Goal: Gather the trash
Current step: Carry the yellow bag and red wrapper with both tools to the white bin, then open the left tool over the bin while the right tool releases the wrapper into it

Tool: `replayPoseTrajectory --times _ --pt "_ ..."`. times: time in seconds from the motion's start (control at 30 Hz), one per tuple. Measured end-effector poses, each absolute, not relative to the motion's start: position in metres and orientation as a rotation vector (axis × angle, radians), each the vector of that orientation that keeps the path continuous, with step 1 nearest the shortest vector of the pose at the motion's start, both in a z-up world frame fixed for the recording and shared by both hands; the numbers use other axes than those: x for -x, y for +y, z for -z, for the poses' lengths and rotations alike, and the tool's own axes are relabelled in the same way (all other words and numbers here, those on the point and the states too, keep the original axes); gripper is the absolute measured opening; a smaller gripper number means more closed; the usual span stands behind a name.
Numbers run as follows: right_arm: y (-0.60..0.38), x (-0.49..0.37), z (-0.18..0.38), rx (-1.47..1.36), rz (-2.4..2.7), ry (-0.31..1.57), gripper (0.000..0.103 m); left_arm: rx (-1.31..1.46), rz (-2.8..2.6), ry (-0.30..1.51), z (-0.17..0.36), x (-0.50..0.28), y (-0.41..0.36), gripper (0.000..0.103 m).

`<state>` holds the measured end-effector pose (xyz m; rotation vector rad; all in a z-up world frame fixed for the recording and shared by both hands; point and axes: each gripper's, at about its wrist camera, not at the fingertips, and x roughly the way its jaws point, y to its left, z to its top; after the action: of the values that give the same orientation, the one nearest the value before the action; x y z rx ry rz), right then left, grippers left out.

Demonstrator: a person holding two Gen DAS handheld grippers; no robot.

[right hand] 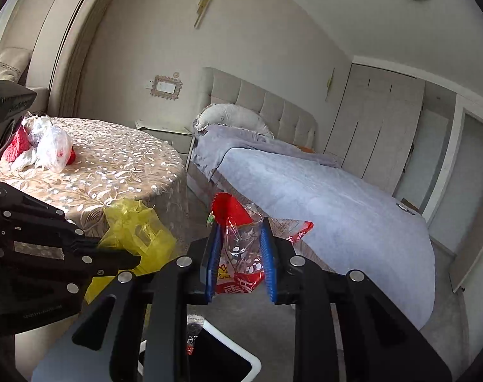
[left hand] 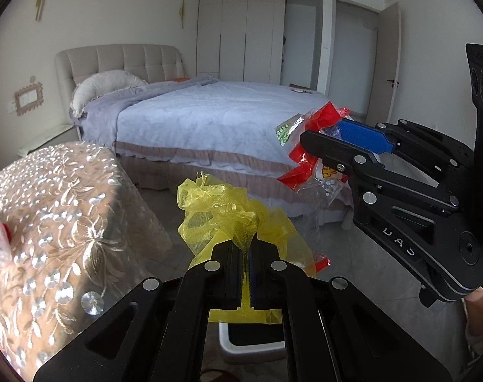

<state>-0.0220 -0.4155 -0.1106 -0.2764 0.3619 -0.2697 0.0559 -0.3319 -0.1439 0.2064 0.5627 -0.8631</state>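
My left gripper is shut on a crumpled yellow mesh bag, which bulges out ahead of the fingertips. In the right wrist view the same bag hangs from the left gripper at the lower left. My right gripper is shut on a clear plastic wrapper with red print, clamped between its blue pads. The left wrist view shows that wrapper dangling from the right gripper at the right. A white-rimmed bin with a dark inside sits on the floor below both grippers; its rim shows under the left fingers.
A round table with a beige embroidered cloth stands to the left, carrying crumpled white plastic bags and something red. A bed with a lilac cover fills the middle, with a nightstand beside it. Grey tiled floor lies between table and bed.
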Motion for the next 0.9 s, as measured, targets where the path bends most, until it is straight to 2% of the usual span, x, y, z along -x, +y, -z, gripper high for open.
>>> replayPoseTrajectory --times 0.33,0.7,0.77,0.87,0.9 --pt "-0.465 0.019 0.164 0.175 0.273 0.398 0.025 -0.221 0.986 0.663 0.216 -0.065 -0.388 0.003" --pt "-0.501 0.004 0.262 0.075 0.238 0.511 0.026 -0.286 1.008 0.779 0.292 -0.088 -0.42 0.004" --pt "-0.506 0.001 0.28 0.064 0.239 0.557 0.026 -0.296 1.009 0.821 0.308 -0.092 -0.427 0.009" --pt "-0.515 0.001 0.295 0.034 0.254 0.599 0.026 -0.343 0.956 0.883 0.327 -0.1 -0.435 0.066" --pt "-0.522 0.001 0.297 -0.003 0.257 0.605 0.026 -0.349 0.944 0.907 0.332 -0.102 -0.435 0.099"
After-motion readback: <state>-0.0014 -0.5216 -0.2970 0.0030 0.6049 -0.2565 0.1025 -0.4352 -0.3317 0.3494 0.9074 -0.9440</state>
